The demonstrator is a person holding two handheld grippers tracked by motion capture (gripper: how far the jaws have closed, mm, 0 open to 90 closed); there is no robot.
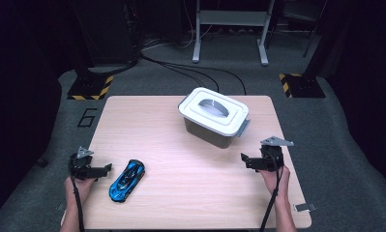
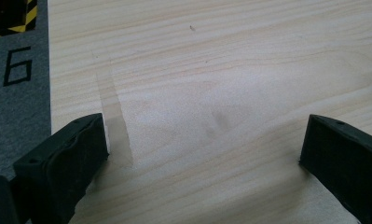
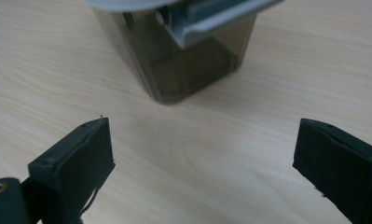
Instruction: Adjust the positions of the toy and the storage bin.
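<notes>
Wooden table point(image 1: 190, 193), then lidded storage box point(image 1: 215, 117) standing at far centre-right, contents not discernible through dark walls. Blue toy car point(image 1: 127, 180) lying near-left, just beside left gripper point(image 1: 102, 170), jaws apart over bare wood. Right gripper point(image 1: 244, 159) spread wide, facing the box's latch point(image 3: 207, 21), seen close in right gripper view.

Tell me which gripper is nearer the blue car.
The left gripper: the car lies just beside its open jaws. The right gripper sits across the table, facing the box.

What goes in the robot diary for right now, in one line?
left gripper: open, beside toy car | right gripper: open, near box | lid: on
</notes>
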